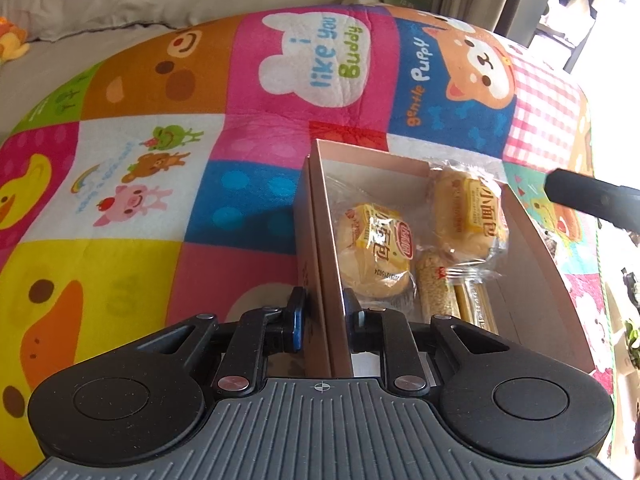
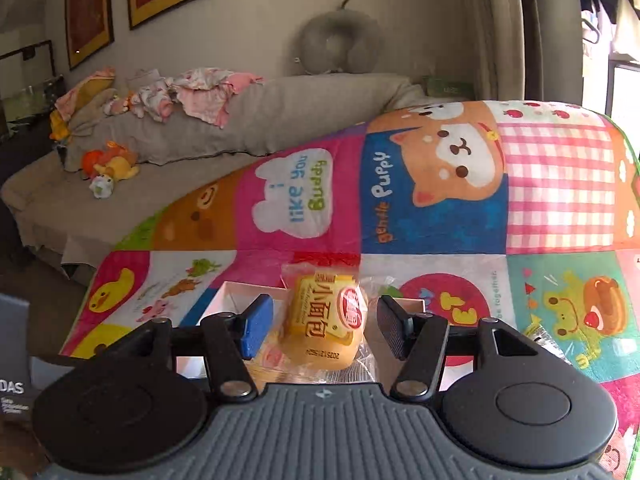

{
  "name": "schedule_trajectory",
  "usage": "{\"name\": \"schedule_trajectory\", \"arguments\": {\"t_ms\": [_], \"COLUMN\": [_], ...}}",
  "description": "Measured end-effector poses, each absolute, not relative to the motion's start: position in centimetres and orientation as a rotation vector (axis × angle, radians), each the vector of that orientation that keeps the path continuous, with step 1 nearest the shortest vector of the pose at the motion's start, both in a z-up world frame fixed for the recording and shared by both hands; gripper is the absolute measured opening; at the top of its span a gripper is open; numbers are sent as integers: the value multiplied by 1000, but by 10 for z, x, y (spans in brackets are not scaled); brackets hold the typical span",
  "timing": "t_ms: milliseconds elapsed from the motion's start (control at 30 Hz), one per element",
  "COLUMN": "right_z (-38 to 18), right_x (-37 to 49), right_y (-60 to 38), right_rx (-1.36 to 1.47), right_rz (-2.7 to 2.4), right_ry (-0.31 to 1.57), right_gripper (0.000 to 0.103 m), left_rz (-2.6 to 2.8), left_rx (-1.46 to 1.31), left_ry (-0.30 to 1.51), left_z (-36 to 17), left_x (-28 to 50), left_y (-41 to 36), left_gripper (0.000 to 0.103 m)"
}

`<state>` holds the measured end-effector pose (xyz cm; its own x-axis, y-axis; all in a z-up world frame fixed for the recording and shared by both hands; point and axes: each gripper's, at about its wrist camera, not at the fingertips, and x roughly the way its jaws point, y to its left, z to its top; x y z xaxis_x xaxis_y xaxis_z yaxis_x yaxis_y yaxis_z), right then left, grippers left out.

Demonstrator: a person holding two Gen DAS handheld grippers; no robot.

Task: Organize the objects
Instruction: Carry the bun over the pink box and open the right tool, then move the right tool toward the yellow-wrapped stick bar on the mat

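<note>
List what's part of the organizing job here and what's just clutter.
Job:
- box, wall clamped in left claw
- near bun, far bun, sesame bar and gold bar, all in the box
- right claw, open

Clutter:
- plush toys
- baby clothes
- neck pillow

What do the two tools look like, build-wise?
Both match: ribbed grey base with a small crosshair mark, two round black housings, black linkage arms with silver pivot pins. On the left tool and the right tool, one finger pad is blue, the other black.
</note>
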<state>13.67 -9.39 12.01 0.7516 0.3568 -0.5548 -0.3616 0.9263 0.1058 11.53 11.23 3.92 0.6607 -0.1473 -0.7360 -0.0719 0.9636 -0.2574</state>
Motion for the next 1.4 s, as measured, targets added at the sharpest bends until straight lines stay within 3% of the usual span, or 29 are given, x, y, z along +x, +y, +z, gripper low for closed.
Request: {"name": "schedule_trajectory", "arguments": {"t_ms": [100, 267, 533, 800, 833, 967, 1067, 1400], "right_z": [112, 94, 40, 24, 24, 22, 23, 37], "right_x": [123, 78, 16, 29, 30, 41, 55, 39], "right_y": [-115, -173, -233, -227, -221, -191, -189, -233], "right_rx": [29, 14, 13, 54, 20, -180, -134, 69], "right_rz": [377, 241, 92, 81, 79, 92, 128, 61], "right_ry": [605, 619, 747, 720, 706, 664, 690, 650], "right_gripper": [69, 72, 73, 72, 72, 46, 36, 38], "left_rz": [-46, -43, -31, -16, -15, -16, -16, -13], "left_rx": [-274, -278, -249, -231, -232, -236, -241, -247], "left_ry": [851, 849, 859, 875, 875, 875, 876, 878], "left_z": [39, 39, 41, 42, 42, 42, 42, 42], "left_x": [115, 114, 113, 113, 113, 113, 113, 113], "left_y": [112, 112, 106, 102, 102, 102, 103, 104], "left_gripper": [22, 22, 21, 21, 21, 21, 21, 21]}}
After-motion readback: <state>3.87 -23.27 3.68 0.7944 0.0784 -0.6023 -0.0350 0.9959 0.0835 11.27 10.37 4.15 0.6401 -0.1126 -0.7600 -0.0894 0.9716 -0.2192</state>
